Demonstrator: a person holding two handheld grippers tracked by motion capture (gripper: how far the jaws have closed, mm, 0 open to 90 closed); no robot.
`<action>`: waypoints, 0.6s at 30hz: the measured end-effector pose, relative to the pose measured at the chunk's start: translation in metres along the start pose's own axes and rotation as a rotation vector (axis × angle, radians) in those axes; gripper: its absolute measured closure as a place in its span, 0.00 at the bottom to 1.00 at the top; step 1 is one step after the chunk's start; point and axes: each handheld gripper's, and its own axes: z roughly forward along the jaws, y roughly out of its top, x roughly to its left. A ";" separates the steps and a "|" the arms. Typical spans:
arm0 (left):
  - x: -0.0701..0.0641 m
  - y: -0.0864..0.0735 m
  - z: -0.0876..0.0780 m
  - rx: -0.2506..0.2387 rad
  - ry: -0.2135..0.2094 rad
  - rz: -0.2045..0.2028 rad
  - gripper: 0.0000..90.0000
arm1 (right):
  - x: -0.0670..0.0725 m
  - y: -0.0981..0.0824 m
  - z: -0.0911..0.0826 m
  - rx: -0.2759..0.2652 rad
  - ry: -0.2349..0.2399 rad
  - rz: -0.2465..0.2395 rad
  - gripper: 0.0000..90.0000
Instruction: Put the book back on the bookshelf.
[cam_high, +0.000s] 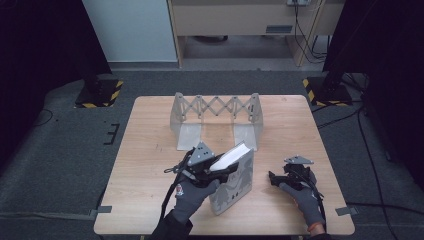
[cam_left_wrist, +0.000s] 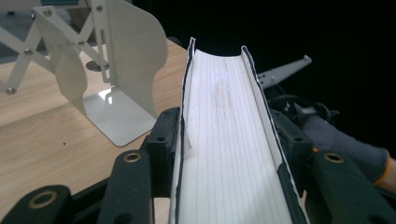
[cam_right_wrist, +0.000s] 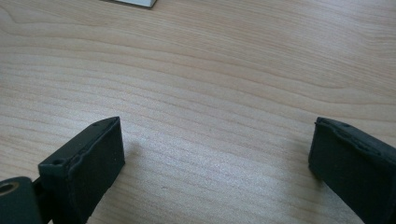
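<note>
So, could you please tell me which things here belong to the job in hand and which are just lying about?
In the job: book, left tongs shut on it, expanding bookend rack.
Lying about: right tongs, open and empty over the table.

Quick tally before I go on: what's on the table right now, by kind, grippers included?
Thick grey-covered book with white page edges, clamped in the left gripper: 1
White metal expanding book rack with scissor lattice: 1
Black two-jaw grippers: 2, left gripper and right gripper
Total: 4
</note>
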 end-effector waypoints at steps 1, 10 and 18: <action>0.001 0.000 -0.002 -0.002 0.005 0.000 0.57 | 0.000 0.000 0.000 -0.003 -0.003 0.001 0.04; 0.020 0.015 -0.035 -0.062 0.055 -0.042 0.57 | 0.000 0.000 0.000 0.002 -0.001 0.001 0.04; 0.043 0.032 -0.067 -0.091 0.163 -0.047 0.57 | 0.000 0.000 -0.001 0.003 -0.002 0.004 0.04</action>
